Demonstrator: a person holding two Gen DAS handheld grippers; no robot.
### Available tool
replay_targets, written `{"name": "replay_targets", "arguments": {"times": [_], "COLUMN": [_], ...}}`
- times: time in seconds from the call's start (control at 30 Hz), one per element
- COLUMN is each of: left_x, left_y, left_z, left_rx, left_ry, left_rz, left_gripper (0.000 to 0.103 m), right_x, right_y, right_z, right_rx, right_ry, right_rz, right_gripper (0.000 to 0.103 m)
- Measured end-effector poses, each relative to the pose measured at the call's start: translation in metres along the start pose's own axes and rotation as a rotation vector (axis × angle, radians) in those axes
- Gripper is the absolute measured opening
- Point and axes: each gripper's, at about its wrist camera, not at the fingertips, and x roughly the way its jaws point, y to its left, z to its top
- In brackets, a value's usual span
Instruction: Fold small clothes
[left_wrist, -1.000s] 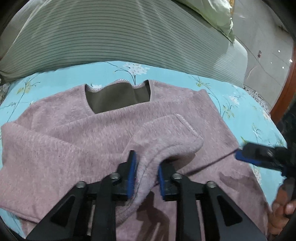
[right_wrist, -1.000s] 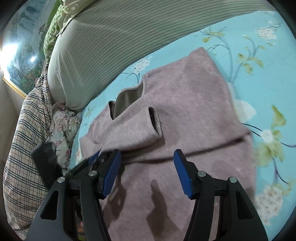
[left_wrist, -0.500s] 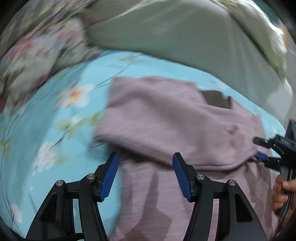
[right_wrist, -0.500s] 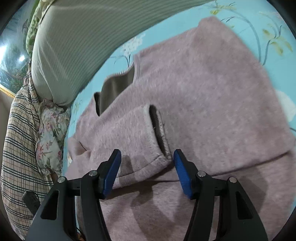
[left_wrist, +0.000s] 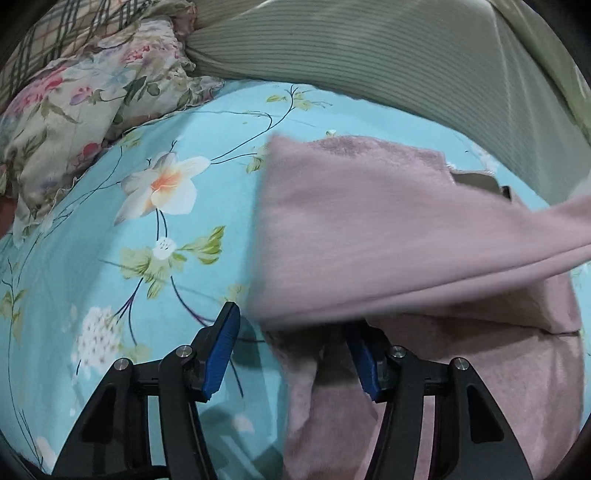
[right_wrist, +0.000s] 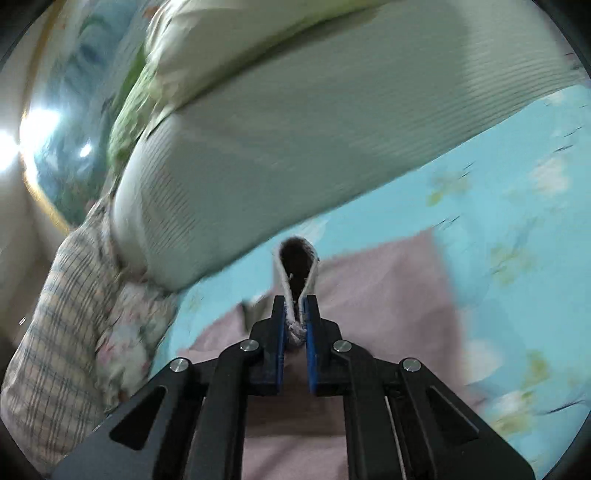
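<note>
A small mauve fleece sweater (left_wrist: 369, 221) lies on the blue floral bedsheet (left_wrist: 110, 229). In the left wrist view its sleeve (left_wrist: 461, 258) is lifted and stretched to the right across the body. My left gripper (left_wrist: 291, 354) is open, low over the sweater's left edge, with its right finger partly under the raised sleeve. My right gripper (right_wrist: 294, 325) is shut on the sleeve cuff (right_wrist: 297, 273), whose white-edged opening stands up between the pads, above the sweater body (right_wrist: 388, 288).
A striped grey-green bolster (left_wrist: 406, 62) runs along the back of the bed, also in the right wrist view (right_wrist: 295, 147). A floral cushion (left_wrist: 85, 110) and a plaid cushion (right_wrist: 55, 332) lie at the left. A pale pillow (right_wrist: 229, 48) sits on the bolster.
My left gripper let go of the sleeve, opened and moved to the sweater's left edge. My right gripper closed on the sleeve cuff and lifted it, pulling the sleeve to the right.
</note>
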Motion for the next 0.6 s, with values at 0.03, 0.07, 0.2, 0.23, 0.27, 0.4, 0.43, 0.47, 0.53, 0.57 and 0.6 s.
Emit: {"name": "replay_targets", "arguments": {"times": [0.03,0.07,0.2,0.23,0.27,0.4,0.43,0.47,0.53,0.57,0.6], "left_x": [0.002,0.005,0.008,0.007,0.006,0.009,0.01,0.01,0.008,0.008,0.008], "left_y": [0.0,0.0,0.003,0.004,0.006,0.027,0.031,0.033,0.032,0.031,0.031], "left_z": [0.0,-0.001,-0.001,0.0,0.002,0.007,0.006,0.005,0.004,0.003,0.003], "left_rx": [0.0,0.0,-0.006,-0.01,-0.018,-0.128,-0.15,-0.156,-0.151,-0.149,-0.152], "left_ry": [0.005,0.014,0.025,0.026,0.023,0.032,0.037,0.037,0.03,0.029,0.029], "left_rz": [0.003,0.009,0.019,0.02,0.024,-0.013,-0.031,-0.038,-0.034,-0.032,-0.032], "left_gripper": [0.058,0.057,0.052,0.05,0.046,0.043,0.043,0.042,0.042,0.042,0.042], "right_x": [0.003,0.009,0.029,0.031,0.034,0.034,0.03,0.019,0.008,0.009,0.015], "right_y": [-0.014,-0.032,-0.059,-0.059,-0.059,-0.048,-0.043,-0.041,-0.037,-0.038,-0.042], "right_z": [-0.001,-0.005,-0.026,-0.03,-0.034,-0.032,-0.028,-0.023,-0.019,-0.019,-0.021], "right_rx": [0.019,0.057,0.094,0.091,0.089,0.047,0.04,0.029,-0.009,-0.025,-0.032], "right_ry": [0.013,0.043,0.131,0.141,0.152,0.142,0.108,0.055,0.012,0.031,0.072], "right_rz": [-0.029,-0.055,-0.09,-0.093,-0.092,-0.076,-0.038,0.007,-0.01,-0.06,-0.113], "right_gripper": [0.01,0.011,0.011,0.011,0.011,0.011,0.011,0.011,0.01,0.01,0.01]}}
